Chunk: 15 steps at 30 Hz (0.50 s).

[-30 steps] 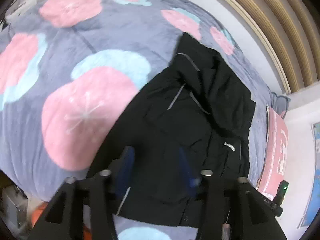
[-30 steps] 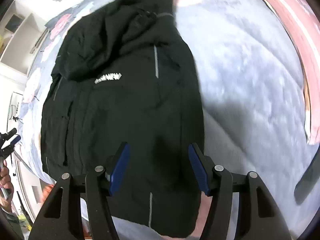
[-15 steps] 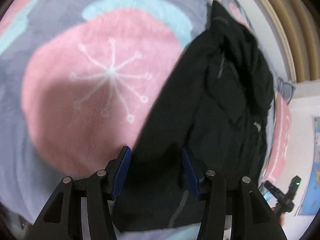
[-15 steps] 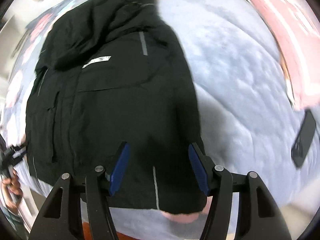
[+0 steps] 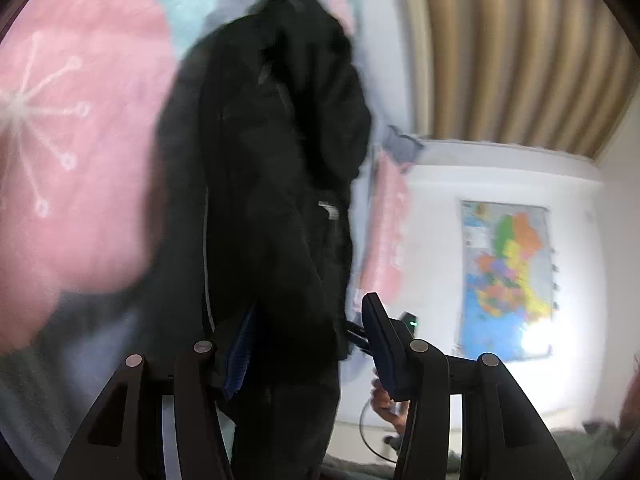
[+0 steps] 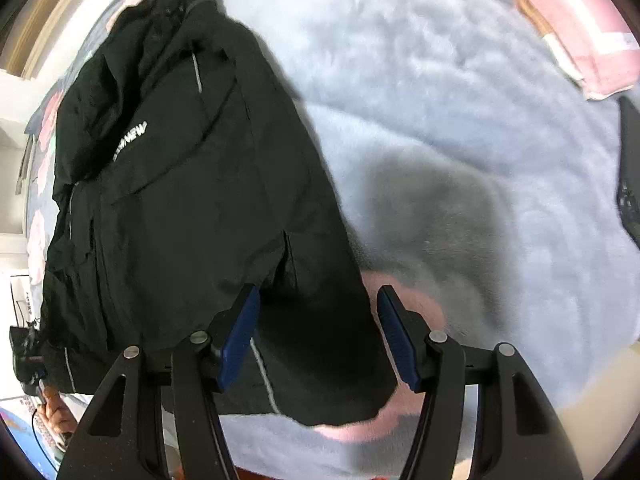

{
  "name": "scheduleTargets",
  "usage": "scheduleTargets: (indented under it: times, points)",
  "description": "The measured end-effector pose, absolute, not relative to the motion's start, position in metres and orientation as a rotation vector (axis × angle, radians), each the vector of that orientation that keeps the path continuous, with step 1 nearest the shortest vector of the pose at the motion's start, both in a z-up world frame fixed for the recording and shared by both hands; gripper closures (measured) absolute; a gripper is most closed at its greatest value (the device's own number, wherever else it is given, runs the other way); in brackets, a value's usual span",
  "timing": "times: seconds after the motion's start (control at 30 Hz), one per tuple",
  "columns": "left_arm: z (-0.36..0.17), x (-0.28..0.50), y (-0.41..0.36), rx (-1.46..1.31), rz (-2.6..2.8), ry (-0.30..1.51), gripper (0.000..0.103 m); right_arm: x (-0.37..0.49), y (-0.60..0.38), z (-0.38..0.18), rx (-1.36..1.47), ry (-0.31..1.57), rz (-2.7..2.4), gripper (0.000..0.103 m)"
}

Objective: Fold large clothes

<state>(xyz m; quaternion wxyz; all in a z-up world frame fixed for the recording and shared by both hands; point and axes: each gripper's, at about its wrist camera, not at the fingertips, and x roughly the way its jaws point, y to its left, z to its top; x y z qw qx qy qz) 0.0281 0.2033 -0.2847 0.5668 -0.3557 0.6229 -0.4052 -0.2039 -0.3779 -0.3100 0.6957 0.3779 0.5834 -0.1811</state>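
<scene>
The left gripper (image 5: 306, 344) has its blue-padded fingers (image 5: 240, 354) part-spread and closing, with the lower edge of the black jacket (image 5: 264, 168) between them — the left pad is half buried in the cloth, the right one stands clear of it, so no firm clamp shows. The right gripper (image 6: 318, 336) holds its fingers (image 6: 394, 340) apart over the jacket's (image 6: 192, 208) near corner, the hem lying between the pads without either pressing on it. The jacket lies spread on a bed, on a fleecy grey blanket (image 6: 460, 100) with big pink circles (image 5: 76, 152), hood end far from both grippers. Beyond the bed, a coloured wall map (image 5: 508, 276) hangs on a white wall.
</scene>
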Motion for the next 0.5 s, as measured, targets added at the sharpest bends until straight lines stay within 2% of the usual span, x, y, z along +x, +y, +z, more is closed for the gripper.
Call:
scheduleTargets:
  times: [0.13, 0.2, 0.37, 0.5]
  points:
    - [-0.302, 0.018, 0.185, -0.664, -0.84, 1.559, 0.051, -0.205, -0.375, -0.328, 0.894, 1.323, -0.361, 0.041]
    - [-0.301, 0.006, 0.179, -0.61, -0.827, 1.572, 0.051, -0.205, -0.366, -0.317, 0.859, 1.311, -0.302, 0.058]
    - [-0.274, -0.009, 0.181, -0.719, -0.899, 1.499, 0.052, -0.212, -0.353, -0.286, 0.854, 1.187, -0.109, 0.06]
    - [-0.276, -0.013, 0.17, -0.71, -0.868, 1.529, 0.052, -0.209, -0.361, -0.303, 0.908, 1.207, -0.068, 0.06]
